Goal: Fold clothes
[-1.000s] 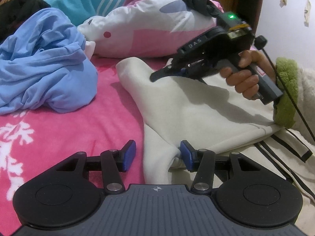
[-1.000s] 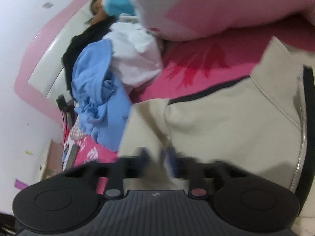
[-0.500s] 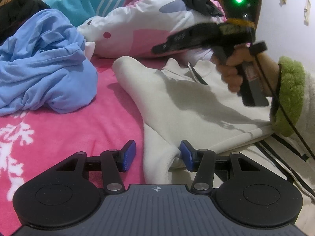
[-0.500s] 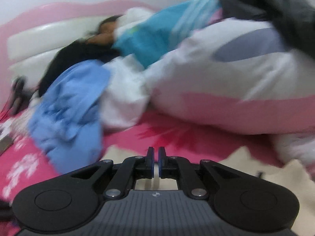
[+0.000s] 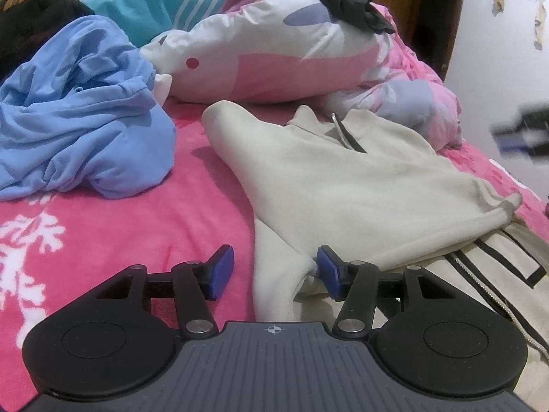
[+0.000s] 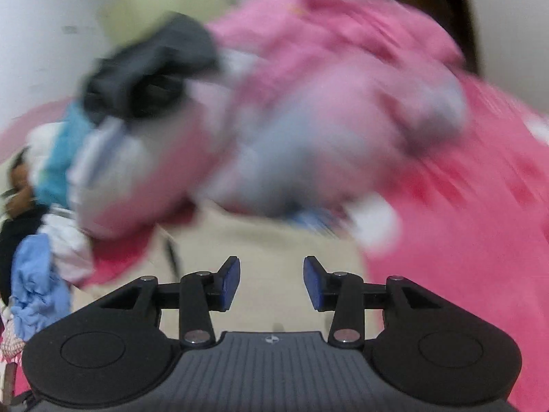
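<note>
A home bedroom: a bed (image 5: 120, 206) with a pink patterned cover, a puffy pink-and-white duvet (image 5: 274, 58) at its far end, and loose clothes (image 5: 79, 116) heaped on the left.

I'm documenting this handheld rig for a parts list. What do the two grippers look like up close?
Both match. The left gripper and right gripper each have a dark grey ribbed body with a small crosshair mark, two round black discs at the sides, black linkage arms with silver pivot screws, and flat blue pads on the fingertips. No cable, sleeve or hand shows in these views.
</note>
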